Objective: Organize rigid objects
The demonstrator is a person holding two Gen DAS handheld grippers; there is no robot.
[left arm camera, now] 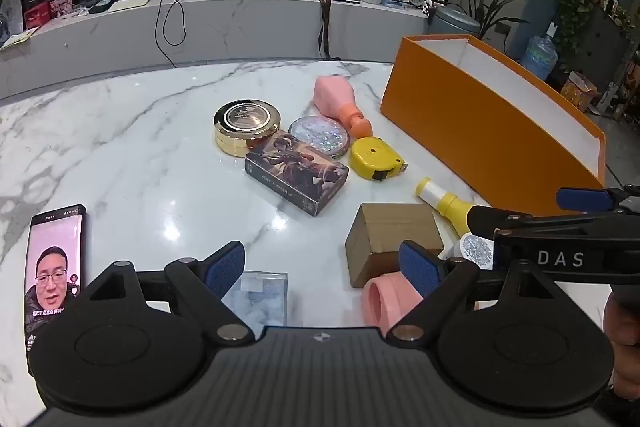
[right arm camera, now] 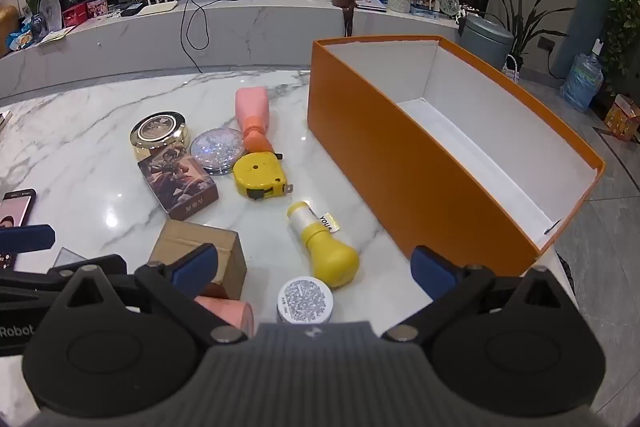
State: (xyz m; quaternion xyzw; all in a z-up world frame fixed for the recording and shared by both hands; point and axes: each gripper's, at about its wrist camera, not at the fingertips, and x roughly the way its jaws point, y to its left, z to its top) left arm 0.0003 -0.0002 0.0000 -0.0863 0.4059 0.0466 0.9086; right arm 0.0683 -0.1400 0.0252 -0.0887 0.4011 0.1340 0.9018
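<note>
Left wrist view: the left gripper [left arm camera: 324, 269] hovers low over the marble worktop [left arm camera: 132, 147] with its blue-padded fingers [left arm camera: 224, 269] spread wide and nothing between them. A clear acrylic case [left arm camera: 262, 293] lies just ahead of the left pad, and at 1 o'clock sit a brown cardboard box [left arm camera: 394, 239] and, touching it, a pink cylinder [left arm camera: 386, 301]. Farther out at 12 o'clock are the illustrated card box [left arm camera: 298, 173], a gold round tin [left arm camera: 247, 127], a glitter compact [left arm camera: 319, 137], a yellow tape measure [left arm camera: 376, 159] and a pink bottle [left arm camera: 334, 99] on its side. A smartphone [left arm camera: 56, 271] lies at 9 o'clock, screen lit.

Right wrist view: the right gripper [right arm camera: 314, 269] is also spread open and empty — a white jar [right arm camera: 306, 299] stands between its fingers without touching them, with a yellow bottle [right arm camera: 324, 247] lying just beyond. The orange box [right arm camera: 384, 155] stands at 1 o'clock, open-topped, its white interior showing no contents — all the small items rest on the worktop outside it, to its left.
</note>
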